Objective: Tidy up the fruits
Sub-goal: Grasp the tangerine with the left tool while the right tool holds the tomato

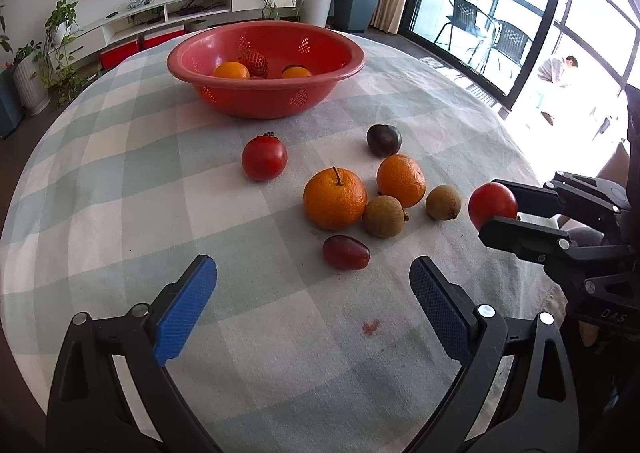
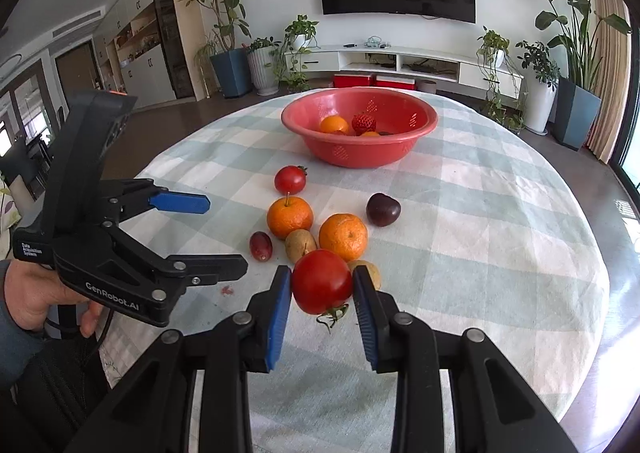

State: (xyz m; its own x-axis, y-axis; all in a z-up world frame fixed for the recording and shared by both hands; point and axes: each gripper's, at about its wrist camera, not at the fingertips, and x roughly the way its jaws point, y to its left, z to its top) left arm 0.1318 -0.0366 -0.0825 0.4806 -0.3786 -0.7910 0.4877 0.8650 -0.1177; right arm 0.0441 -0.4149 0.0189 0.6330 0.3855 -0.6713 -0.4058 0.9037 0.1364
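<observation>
The right gripper (image 2: pixel 322 287) is pointing down and forward over the near part of the table (image 2: pixel 500 253), its blue pads (image 2: pixel 280 309) clamping a red tomato (image 2: pixel 322 281) from both sides, the green stem hanging below; in the left wrist view the tomato looks clear of the cloth. The left gripper (image 1: pixel 312 285) is hovering beside it, tilted down, fingers (image 1: pixel 184 309) standing wide apart with nothing between them; a hand (image 2: pixel 36 293) is gripping its handle.

Ahead of the held tomato, loose fruit is lying clustered: two oranges (image 1: pixel 335 199), two small brown fruits (image 1: pixel 384 216), a dark red grape (image 1: pixel 346 251), a dark plum (image 1: pixel 384 139) and a second tomato (image 1: pixel 264 157) a little apart. Beyond them a red bowl (image 1: pixel 266 93) is sitting at the far side, holding oranges and a strawberry (image 1: pixel 255 63). The fruit cluster is lying between the grippers and the bowl.
</observation>
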